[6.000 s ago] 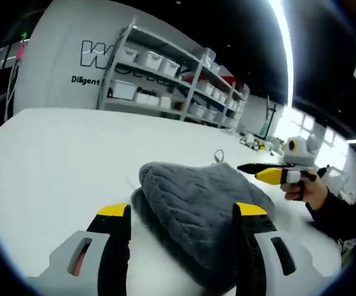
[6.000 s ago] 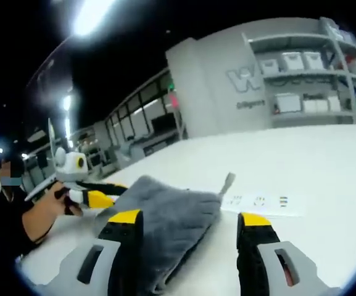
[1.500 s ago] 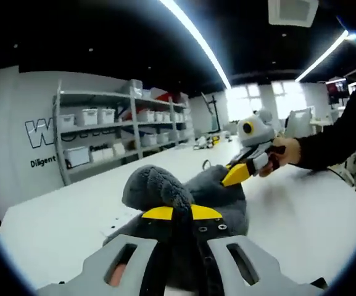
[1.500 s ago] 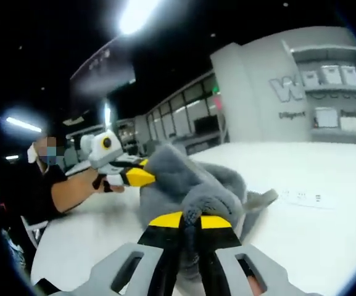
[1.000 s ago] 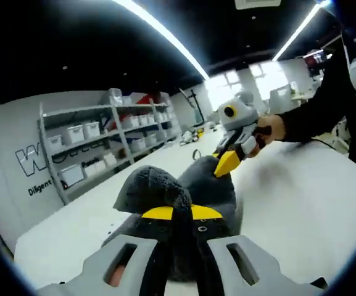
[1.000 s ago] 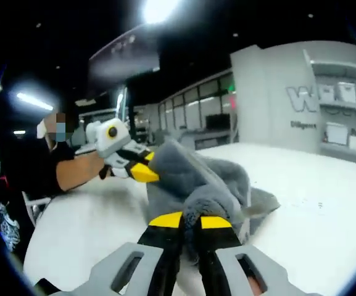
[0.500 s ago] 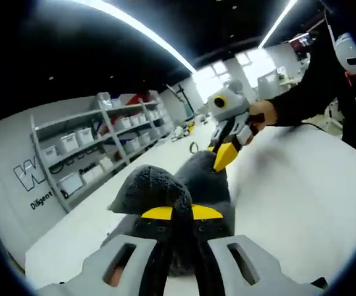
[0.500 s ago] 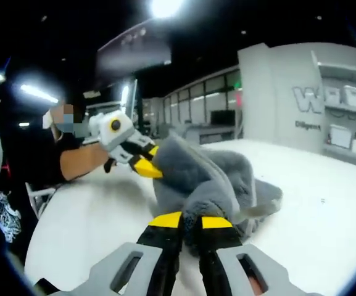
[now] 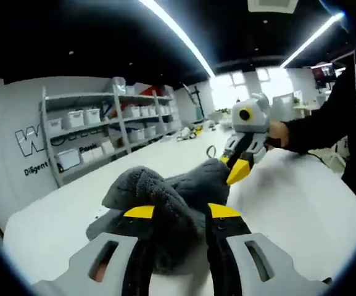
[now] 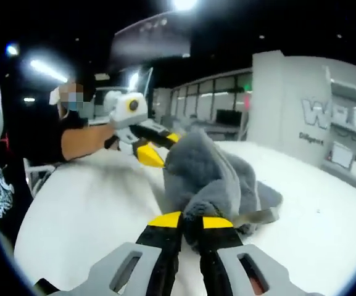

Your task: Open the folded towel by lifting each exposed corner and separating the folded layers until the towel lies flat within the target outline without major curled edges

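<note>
- Two grippers engage one grey towel (image 9: 165,203), which sits bunched on the white table (image 9: 289,203), not flat.
- Left gripper view: left gripper (image 9: 181,213) at bottom centre, its yellow-tipped jaws parted, with a fold of towel lying between them. Whether the tips actually press the cloth, I cannot tell.
- Same view: right gripper (image 9: 238,168) enters from the right, held in a hand (image 9: 278,132) with a dark sleeve; its yellow tips meet the far end of the towel.
- Right gripper view: right gripper (image 10: 190,221) has its jaws pressed together on a raised fold of the towel (image 10: 211,172), cloth bulging just above the tips.
- Same view: left gripper (image 10: 150,151) comes in from the left, yellow tips against the towel's far upper edge; the towel rises to a peak there.
- A thin strip of towel trails flat on the table (image 10: 79,209) to the right of the bundle.
- Background: shelving (image 9: 91,132) with white bins against a grey wall.
</note>
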`<act>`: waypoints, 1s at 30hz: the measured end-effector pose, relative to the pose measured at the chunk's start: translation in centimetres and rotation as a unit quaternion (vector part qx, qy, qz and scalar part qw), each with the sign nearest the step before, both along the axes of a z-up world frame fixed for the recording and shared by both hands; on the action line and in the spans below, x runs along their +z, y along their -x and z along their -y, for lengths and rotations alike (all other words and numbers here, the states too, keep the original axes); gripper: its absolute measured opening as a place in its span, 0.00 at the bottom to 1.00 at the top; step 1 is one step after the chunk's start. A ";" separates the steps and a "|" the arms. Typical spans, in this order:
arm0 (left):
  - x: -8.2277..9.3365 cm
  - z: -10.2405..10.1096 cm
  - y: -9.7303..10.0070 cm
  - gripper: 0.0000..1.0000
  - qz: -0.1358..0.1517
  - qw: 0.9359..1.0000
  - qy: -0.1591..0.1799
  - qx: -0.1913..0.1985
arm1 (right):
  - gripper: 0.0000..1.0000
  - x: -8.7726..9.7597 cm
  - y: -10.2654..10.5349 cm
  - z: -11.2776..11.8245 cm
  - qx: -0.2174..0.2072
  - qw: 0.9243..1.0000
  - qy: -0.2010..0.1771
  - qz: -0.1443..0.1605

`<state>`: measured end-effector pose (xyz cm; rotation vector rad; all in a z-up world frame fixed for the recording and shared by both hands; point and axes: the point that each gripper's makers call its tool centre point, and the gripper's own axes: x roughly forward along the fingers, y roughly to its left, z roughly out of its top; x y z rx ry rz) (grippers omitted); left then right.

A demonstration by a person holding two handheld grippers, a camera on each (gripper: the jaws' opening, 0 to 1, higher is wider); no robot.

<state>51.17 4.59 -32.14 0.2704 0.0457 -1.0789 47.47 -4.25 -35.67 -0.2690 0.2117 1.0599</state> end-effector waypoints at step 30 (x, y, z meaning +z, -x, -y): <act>-4.6 1.2 6.2 0.07 0.066 0.982 -0.139 -0.112 | 0.17 -3.1 5.0 0.6 0.061 0.996 0.063 -0.023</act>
